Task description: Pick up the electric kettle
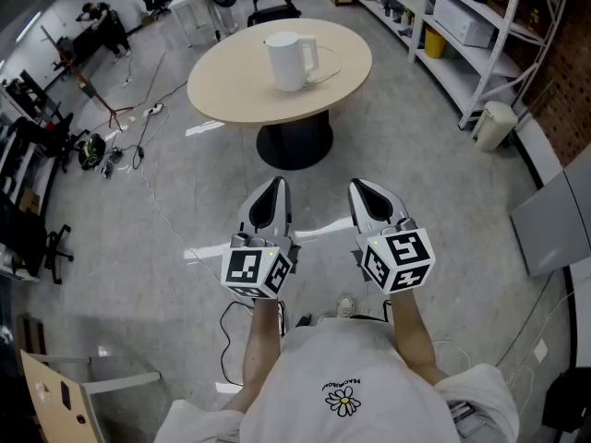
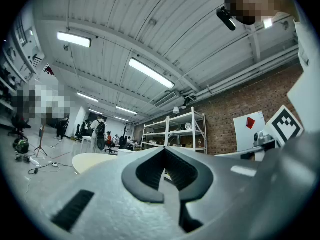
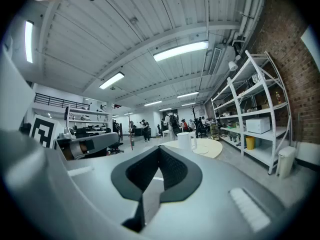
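A white electric kettle with its handle to the right stands on a round beige table at the top of the head view. It also shows small and far off in the right gripper view as the kettle. My left gripper and right gripper hang side by side over the grey floor, well short of the table. Both are shut with nothing between their jaws. In the left gripper view only the table's edge shows beyond the left gripper; the right gripper points toward the table.
White shelving lines the right wall, with a white bin at its foot. Cables and a tripod lie on the floor left of the table. Office chairs stand behind it. A cardboard piece sits at the bottom left.
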